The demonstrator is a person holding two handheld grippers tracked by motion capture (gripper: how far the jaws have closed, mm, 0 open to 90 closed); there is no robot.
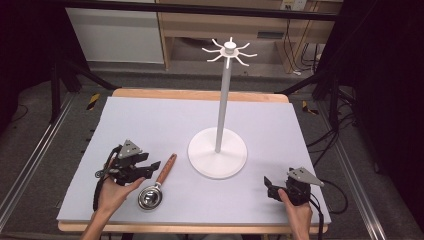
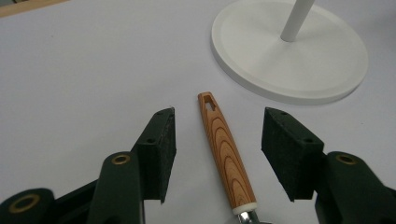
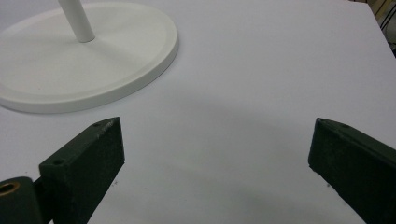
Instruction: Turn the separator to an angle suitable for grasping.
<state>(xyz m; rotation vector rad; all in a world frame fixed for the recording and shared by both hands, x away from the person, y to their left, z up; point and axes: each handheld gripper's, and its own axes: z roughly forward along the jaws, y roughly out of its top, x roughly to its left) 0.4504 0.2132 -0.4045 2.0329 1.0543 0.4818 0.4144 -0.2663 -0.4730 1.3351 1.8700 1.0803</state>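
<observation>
the left gripper [image 1: 150, 167] is hovering at the near left of the table [image 1: 150, 120], its jaws spread to either side of the wooden handle [image 2: 227, 151] of a small ladle [image 1: 156, 185] and touching neither flank. in the left gripper view, the handle is lying between the two pads [image 2: 161, 151], running from about 6 o'clock up toward 12 o'clock with a slight lean to 11, its slotted hanging hole at the far tip and the white collar and metal neck at the bottom edge. in the high view, the ladle is lying flat on the pale surface, its shiny bowl [image 1: 149, 198] resting beside the person's left hand [image 1: 116, 192] and the handle pointing out at about 1 o'clock toward the white stand [image 1: 218, 150], whose round base is sitting just beyond the handle tip. the jaws are lining up across the handle's long axis, so a squeeze would likely be catching it near mid-length. the right gripper [image 1: 270, 186] is waiting at the near right with jaws wide apart over bare table, well apart from the ladle, the stand's base lying at about 10 o'clock in the right gripper view. the left hand is plainly the nearer one.
</observation>
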